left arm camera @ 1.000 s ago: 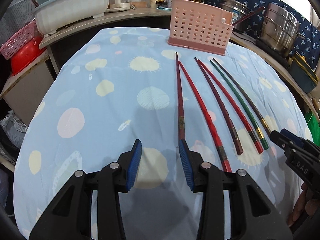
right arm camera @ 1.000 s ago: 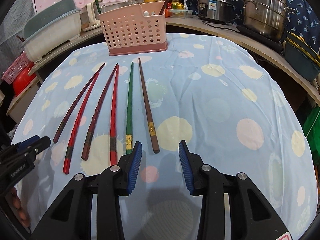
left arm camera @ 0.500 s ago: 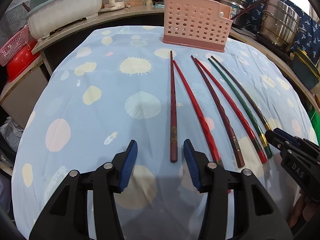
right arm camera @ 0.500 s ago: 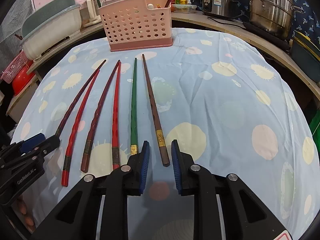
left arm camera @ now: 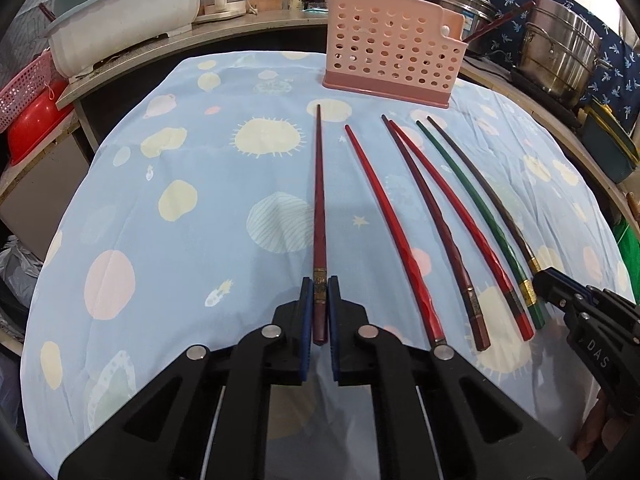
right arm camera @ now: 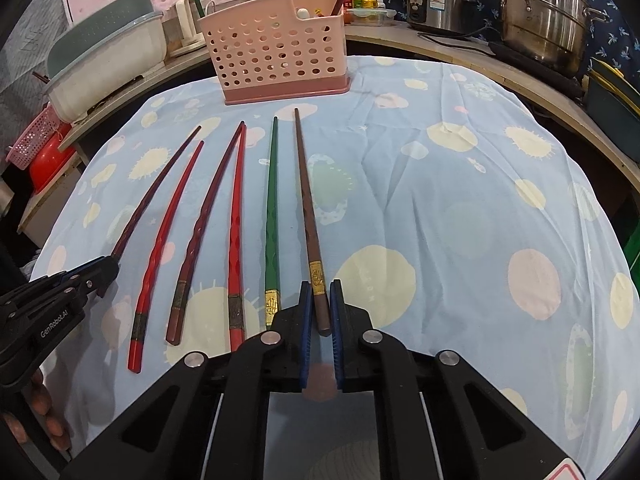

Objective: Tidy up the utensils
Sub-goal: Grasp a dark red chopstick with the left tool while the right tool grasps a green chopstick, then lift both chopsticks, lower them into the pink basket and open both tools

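Several long chopsticks lie side by side on the blue spotted cloth, tips toward a pink perforated holder at the far edge. My left gripper is closing, and its blue pads press the thick end of the leftmost dark red chopstick. My right gripper is closing too, pinching the thick end of the rightmost brown chopstick. Between them lie a red chopstick, a maroon one, another red one and a green one. Both held chopsticks still rest on the cloth.
A white and teal basin stands on the counter at back left, above a red bowl and a pink basket. Steel pots stand at back right. The pink holder has a green and a dark chopstick upright in it.
Both grippers went from open to shut. The left one slid right until the dark red chopstick lay between its pads; the right one closed in on the brown chopstick.
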`<state>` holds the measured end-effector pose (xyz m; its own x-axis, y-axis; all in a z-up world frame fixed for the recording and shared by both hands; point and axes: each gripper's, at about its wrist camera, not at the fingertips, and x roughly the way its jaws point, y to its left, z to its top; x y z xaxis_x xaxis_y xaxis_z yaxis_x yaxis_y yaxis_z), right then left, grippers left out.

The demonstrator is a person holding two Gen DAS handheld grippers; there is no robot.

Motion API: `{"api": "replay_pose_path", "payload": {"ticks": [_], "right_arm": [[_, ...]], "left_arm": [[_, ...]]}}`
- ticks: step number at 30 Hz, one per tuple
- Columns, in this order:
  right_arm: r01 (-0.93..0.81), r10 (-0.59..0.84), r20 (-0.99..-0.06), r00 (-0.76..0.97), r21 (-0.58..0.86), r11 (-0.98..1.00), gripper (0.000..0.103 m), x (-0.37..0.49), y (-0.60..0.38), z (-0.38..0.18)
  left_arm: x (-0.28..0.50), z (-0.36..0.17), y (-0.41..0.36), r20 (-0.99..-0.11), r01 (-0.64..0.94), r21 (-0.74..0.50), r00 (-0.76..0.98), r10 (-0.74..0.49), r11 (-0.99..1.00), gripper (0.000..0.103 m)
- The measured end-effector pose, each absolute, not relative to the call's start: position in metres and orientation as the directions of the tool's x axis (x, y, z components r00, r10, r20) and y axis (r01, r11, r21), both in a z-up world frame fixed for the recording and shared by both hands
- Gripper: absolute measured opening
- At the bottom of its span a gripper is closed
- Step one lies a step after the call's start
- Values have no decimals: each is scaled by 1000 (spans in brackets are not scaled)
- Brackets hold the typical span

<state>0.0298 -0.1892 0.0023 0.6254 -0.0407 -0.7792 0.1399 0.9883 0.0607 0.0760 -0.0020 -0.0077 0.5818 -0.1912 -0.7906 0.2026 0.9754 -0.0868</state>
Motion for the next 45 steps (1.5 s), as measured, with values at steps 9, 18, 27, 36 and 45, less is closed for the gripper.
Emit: {"api": "replay_pose_path", "payload": {"ticks": [9,18,27,36,45], "right_arm": [[133,-29,-747,664,80,988,7,8,-189,22],[137,-25,-675,737,113,984,7,-13,-198,69],[122,-20,-601,799,130,984,7,-22,-197,119],[86,0,-544,839,132,988,7,-11,-191,159],[76,-19,-476,879,100,992,7,26,-198,207]], "left_arm": [[57,13,10,-777,205,-124,589,-223,971,7],[40,56,23,-730,219,-155,631,-261,963,7],[30,111,25,-655,245,-179,693,-301,953,7],[39,154,20,-599,264,-182,734,-320,947,7],[77,196,6,-552,278,-154,772,-316,948,7]]}}
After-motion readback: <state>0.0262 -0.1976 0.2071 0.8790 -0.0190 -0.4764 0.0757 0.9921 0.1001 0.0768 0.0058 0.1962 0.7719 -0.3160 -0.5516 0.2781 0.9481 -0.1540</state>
